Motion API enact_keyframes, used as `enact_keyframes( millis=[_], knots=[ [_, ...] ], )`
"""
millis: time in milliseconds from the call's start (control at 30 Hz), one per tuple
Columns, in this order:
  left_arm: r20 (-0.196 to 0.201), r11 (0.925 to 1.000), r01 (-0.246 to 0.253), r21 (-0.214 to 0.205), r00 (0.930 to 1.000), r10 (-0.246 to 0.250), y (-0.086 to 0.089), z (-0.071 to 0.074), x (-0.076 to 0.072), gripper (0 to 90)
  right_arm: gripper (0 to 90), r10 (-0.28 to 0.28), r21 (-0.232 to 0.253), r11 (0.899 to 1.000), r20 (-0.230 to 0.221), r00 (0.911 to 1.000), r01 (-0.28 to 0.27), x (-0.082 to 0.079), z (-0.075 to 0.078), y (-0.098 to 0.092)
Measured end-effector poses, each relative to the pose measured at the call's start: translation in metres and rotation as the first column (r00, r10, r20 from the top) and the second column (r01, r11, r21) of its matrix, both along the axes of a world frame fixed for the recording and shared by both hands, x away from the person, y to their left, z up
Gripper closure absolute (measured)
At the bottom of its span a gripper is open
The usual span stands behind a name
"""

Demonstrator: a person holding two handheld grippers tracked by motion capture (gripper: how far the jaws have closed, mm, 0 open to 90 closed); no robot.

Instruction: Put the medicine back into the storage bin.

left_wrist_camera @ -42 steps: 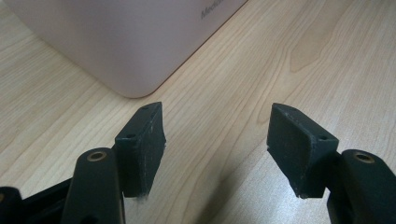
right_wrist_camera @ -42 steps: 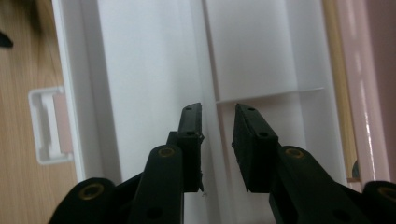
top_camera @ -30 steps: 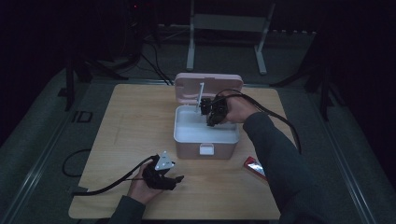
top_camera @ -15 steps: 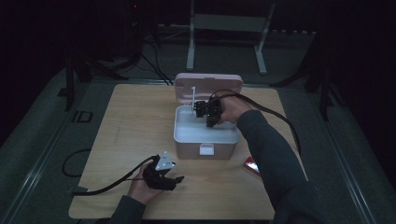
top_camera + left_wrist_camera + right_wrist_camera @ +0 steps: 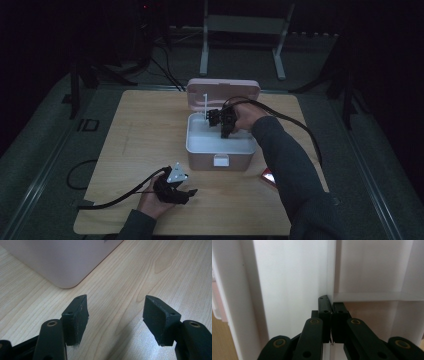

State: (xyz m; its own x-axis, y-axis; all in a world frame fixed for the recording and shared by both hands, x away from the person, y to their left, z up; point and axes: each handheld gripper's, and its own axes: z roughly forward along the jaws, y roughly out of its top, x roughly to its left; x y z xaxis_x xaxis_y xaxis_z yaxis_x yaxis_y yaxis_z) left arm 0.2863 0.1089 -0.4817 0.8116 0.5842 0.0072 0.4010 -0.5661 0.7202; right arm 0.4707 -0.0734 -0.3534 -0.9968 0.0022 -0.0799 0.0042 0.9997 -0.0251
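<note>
High view: the white divider stands upright at the back left of the open pink box. Its long axis runs straight up and down, the top end pointing up in front of the raised lid and the lower end down inside the box. The right tool reaches in level from the right and meets the divider side-on at its lower part. In the right gripper view the jaws of this tool have just been closing and are pinched narrow on the divider's thin edge. I judge any lift or push should follow the upright axis. The left tool lies well apart on the bench, half open and empty, near the box's corner.
</note>
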Motion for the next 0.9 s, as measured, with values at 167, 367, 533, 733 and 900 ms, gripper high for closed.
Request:
enact_keyframes(
  millis=[167,367,533,733,900],
  knots=[
    [0.001,1.0000,0.000,0.002,1.0000,0.000,0.000,0.000,0.000,36.6,89.0,0.003,0.004,1.000,-0.017,0.9999,-0.003,0.001,0.001,-0.001],
    [0.000,1.0000,0.003,0.000,1.0000,-0.003,-0.001,-0.001,0.000,36.6,89.5,-0.003,0.038,0.999,-0.011,0.9999,0.003,0.002,0.004,-0.005],
    [0.003,1.0000,0.001,-0.003,1.0000,-0.001,0.000,0.000,0.000,36.6,89.7,0.009,0.054,0.999,-0.002,1.0000,-0.009,0.002,0.008,-0.007],
    [0.002,1.0000,0.002,-0.003,1.0000,-0.002,-0.001,-0.001,0.000,36.6,89.7,0.015,0.087,0.996,0.010,0.9998,-0.016,0.001,0.020,-0.011],
    [0.003,1.0000,0.002,-0.001,1.0000,-0.002,0.000,0.000,0.000,36.7,89.6,0.016,0.121,0.992,0.019,0.9997,-0.019,-0.002,0.035,-0.018]
  ],
)
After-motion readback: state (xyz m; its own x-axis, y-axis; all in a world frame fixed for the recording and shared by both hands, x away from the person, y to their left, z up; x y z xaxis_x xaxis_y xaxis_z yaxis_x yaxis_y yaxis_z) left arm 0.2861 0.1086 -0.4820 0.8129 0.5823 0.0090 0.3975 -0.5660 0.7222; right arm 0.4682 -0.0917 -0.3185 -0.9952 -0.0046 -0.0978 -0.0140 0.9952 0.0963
